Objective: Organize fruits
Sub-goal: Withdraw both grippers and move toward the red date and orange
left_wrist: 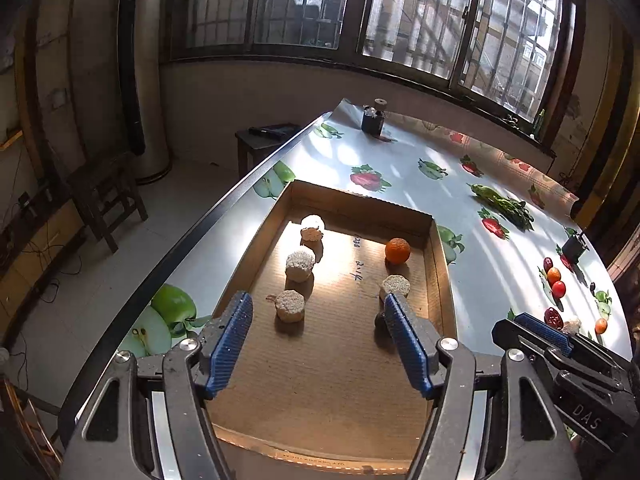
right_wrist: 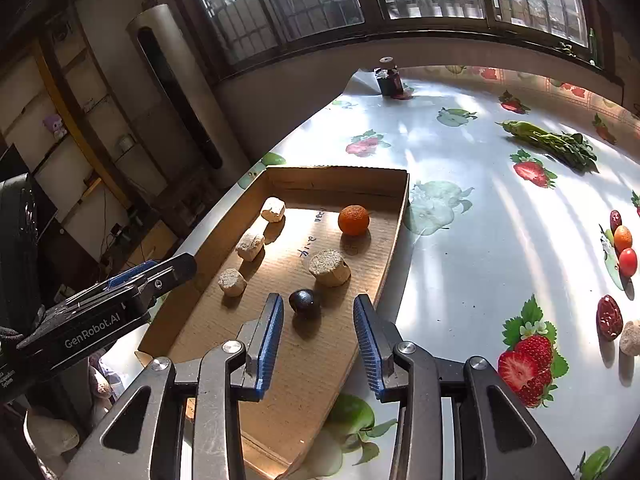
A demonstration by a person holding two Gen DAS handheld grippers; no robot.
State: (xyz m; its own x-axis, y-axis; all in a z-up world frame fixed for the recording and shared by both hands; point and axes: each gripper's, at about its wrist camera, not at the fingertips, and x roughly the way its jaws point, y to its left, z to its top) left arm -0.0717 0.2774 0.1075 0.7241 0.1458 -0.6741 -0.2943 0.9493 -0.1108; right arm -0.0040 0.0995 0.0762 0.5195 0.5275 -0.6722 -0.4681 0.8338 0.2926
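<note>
A shallow cardboard tray (left_wrist: 438, 280) (right_wrist: 396, 232) lies on the table. In it are an orange (left_wrist: 397, 251) (right_wrist: 353, 220), a dark plum (right_wrist: 304, 301) and several beige stone-like lumps (left_wrist: 290, 306) (right_wrist: 329, 267). My left gripper (left_wrist: 318, 336) is open and empty over the tray's near half. My right gripper (right_wrist: 318, 334) is open, with the plum just ahead between its fingers; it also shows in the left wrist view (left_wrist: 532, 330). More small fruits lie on the table at the right: an orange one (right_wrist: 623, 238), a red one (right_wrist: 627, 262), a dark red date (right_wrist: 609, 317).
The table has a fruit-print oilcloth (right_wrist: 460, 240). A bunch of green vegetables (right_wrist: 554, 142) lies far right. A dark small jar (left_wrist: 374, 118) stands at the far edge. A beige lump (right_wrist: 631, 338) sits by the date. Floor, stools and an air conditioner are to the left.
</note>
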